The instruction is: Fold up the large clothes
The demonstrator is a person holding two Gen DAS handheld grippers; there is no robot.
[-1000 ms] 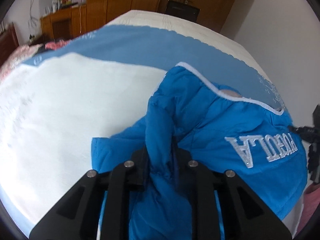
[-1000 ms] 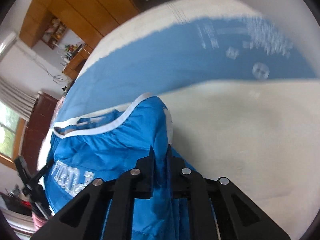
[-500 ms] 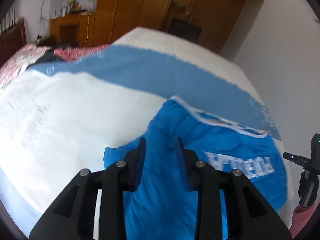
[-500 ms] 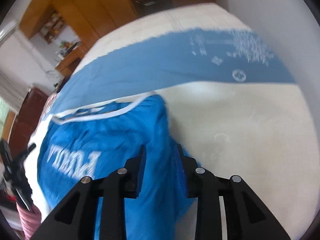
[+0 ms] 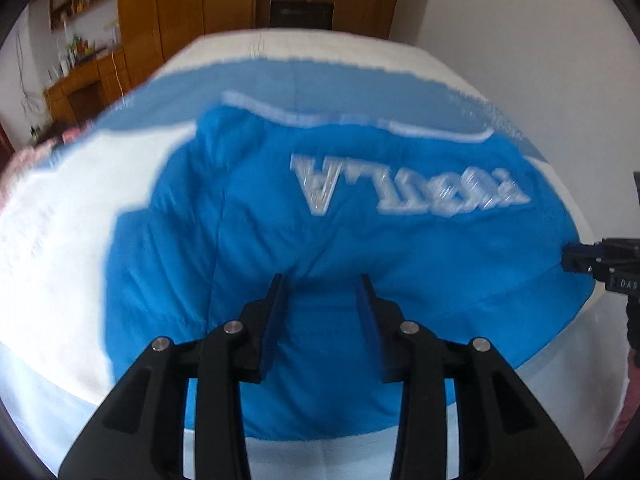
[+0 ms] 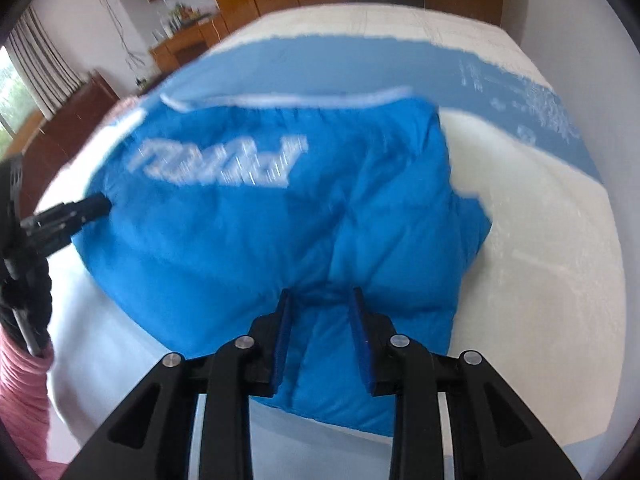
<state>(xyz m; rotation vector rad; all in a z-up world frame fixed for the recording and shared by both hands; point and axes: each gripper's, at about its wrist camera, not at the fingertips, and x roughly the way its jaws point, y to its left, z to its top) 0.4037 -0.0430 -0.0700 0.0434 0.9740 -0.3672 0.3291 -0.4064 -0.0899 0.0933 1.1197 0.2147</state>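
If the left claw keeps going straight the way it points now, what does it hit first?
Most likely the blue puffer jacket: the open left claw aims right at its padded fabric, just short of the white lettering. Motion blur hides the gap, so it may already be brushing the cloth.

the padded jacket [image 5: 360,248] is bright blue with white block lettering [image 5: 404,188] and a white trim [image 6: 288,100] along its far edge. the bedspread [image 5: 60,216] is cream-white crossed by a dusty blue band [image 6: 320,64] with white motifs. both grippers are black with blue pads [image 6: 280,344]. far cabinets [image 5: 180,12] are orange-brown wood.
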